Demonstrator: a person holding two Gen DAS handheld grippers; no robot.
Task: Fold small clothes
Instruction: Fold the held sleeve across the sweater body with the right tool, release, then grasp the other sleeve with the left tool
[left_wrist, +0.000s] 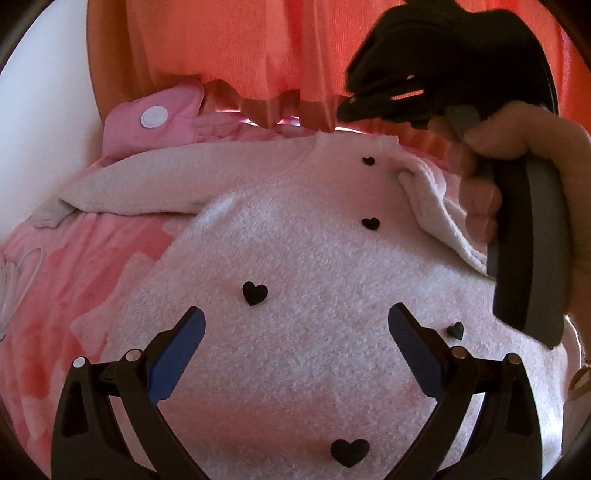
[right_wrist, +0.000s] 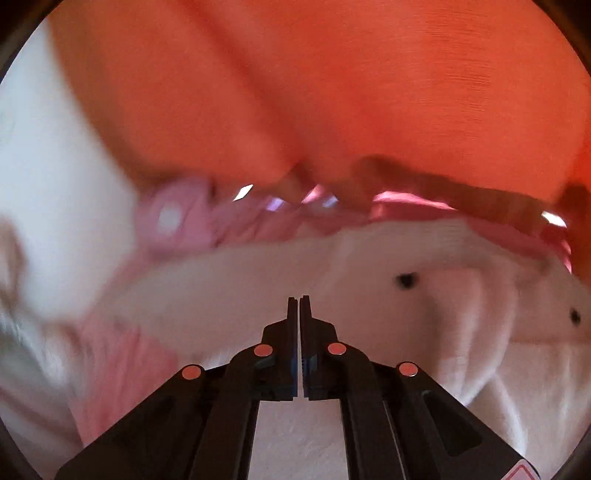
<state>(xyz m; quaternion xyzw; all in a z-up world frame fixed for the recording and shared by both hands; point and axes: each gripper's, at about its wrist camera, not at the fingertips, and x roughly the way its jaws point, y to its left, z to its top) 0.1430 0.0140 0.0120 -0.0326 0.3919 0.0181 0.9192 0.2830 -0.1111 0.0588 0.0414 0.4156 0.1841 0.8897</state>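
Under my left claw (left_wrist: 295, 354) the fluffy pale-pink sweater (left_wrist: 295, 258) with black hearts lies flat on a pink patterned bedcover (left_wrist: 74, 266), one sleeve (left_wrist: 140, 192) stretched out sideways, the other (left_wrist: 436, 206) already turned in over the chest. I keep this claw spread wide above the hem, gripping nothing, ready to steady the cloth. My right claw (right_wrist: 298, 306) is pressed together and empty above the sweater, the fold apparently let go.

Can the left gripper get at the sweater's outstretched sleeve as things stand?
Probably yes. The left gripper is open above the sweater, and the sleeve lies uncovered on the pink bedding, with nothing between them.
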